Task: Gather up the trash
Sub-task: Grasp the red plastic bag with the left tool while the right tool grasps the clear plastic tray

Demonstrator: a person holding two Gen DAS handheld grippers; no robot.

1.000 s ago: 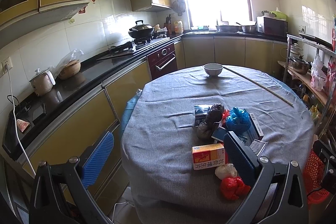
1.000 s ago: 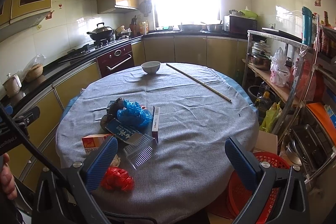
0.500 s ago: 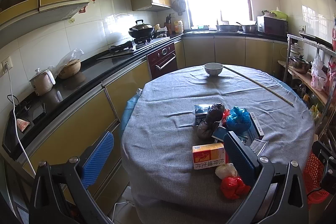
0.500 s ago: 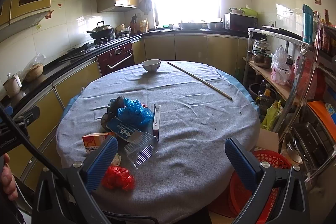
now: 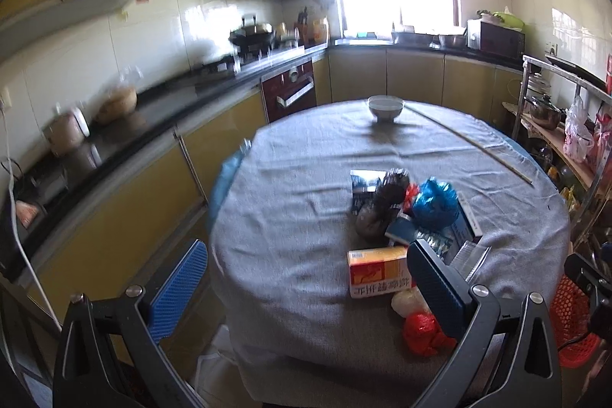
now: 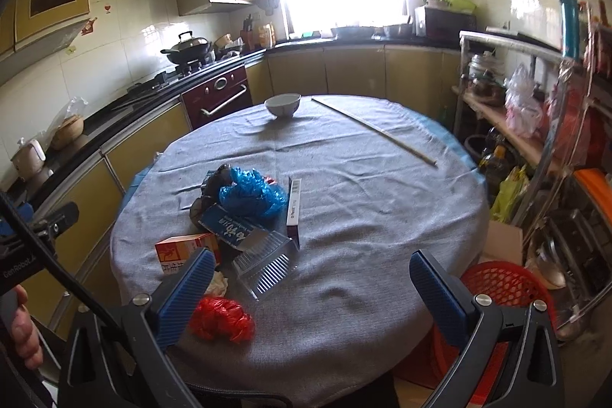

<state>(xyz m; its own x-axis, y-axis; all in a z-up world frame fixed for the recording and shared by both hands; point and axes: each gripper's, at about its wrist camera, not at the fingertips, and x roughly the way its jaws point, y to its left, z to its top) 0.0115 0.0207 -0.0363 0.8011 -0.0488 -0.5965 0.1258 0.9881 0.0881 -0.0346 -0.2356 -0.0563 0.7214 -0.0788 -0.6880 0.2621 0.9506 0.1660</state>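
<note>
A round table [image 6: 382, 217] under a grey cloth carries a loose cluster of trash on its near left part. In the right wrist view the pile reads clearly: a crumpled red plastic bag [image 6: 222, 319] nearest the edge, a white wad [image 6: 217, 283] just behind it, an orange-and-white carton [image 6: 183, 249], a clear ribbed plastic tray [image 6: 266, 264], a blue packet [image 6: 233, 228], a crumpled blue bag [image 6: 252, 194] and a narrow white-edged box [image 6: 293, 205] standing on its side. A white bowl [image 6: 283, 104] and a long thin stick [image 6: 373, 129] lie at the far side, well apart from the pile. A red mesh basket [image 6: 501, 287] sits on the floor beside the table.

The left gripper [image 5: 302, 278] hovers with its blue pads spread wide, holding nothing — the right gripper [image 6: 311, 287] likewise gapes empty above the near edge.
</note>
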